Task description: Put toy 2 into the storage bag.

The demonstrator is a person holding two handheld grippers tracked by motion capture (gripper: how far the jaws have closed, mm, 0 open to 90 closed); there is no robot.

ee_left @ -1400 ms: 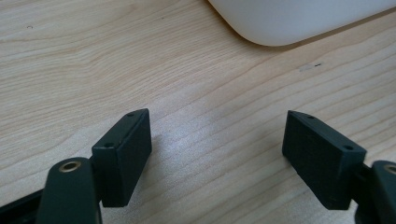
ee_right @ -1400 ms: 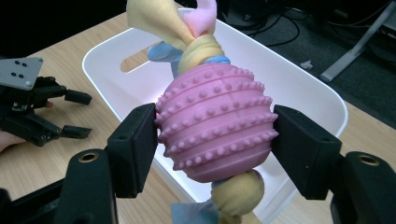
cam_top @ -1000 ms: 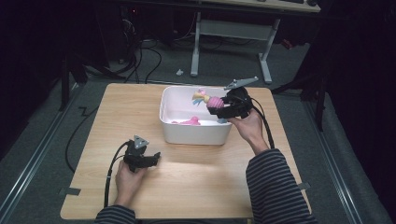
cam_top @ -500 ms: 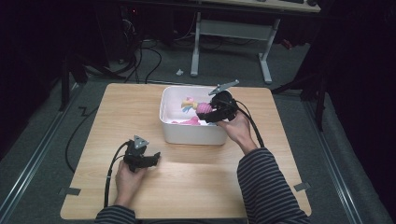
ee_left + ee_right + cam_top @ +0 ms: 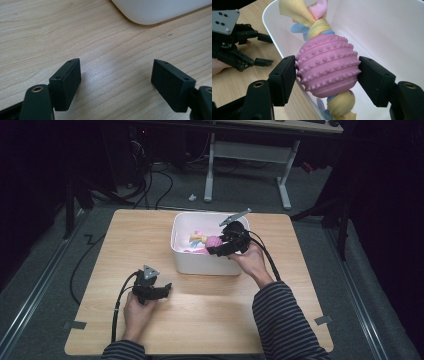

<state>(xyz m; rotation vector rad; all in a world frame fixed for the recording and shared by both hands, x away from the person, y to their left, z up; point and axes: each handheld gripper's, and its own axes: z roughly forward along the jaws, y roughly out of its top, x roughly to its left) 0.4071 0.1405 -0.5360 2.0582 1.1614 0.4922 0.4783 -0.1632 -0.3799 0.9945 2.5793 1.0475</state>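
Observation:
A pink studded ball toy (image 5: 325, 60) with yellow, blue and pink cloth knots at both ends sits between the pads of my right gripper (image 5: 327, 75). Both pads touch its sides, though the jaws have just been opening slightly. In the high view the right gripper (image 5: 218, 246) holds the toy (image 5: 213, 240) just inside the front right of the white tub (image 5: 200, 265). My left gripper (image 5: 165, 290) rests on the wooden table (image 5: 225, 320) in front of the tub, jaws wide apart. In the left gripper view my left gripper (image 5: 116, 75) has bare wood between its pads.
More pink and pale items lie at the tub's bottom, unclear. The tub's rounded corner (image 5: 155, 10) is a short way beyond the left jaws. My left gripper (image 5: 269, 51) lies beyond the tub's wall (image 5: 374, 30) in the right gripper view. Cables and desk legs (image 5: 285, 185) are on the floor behind.
My right hand has carried the toy left and down, from above the tub's right rim to low inside the tub. The left hand has stayed put.

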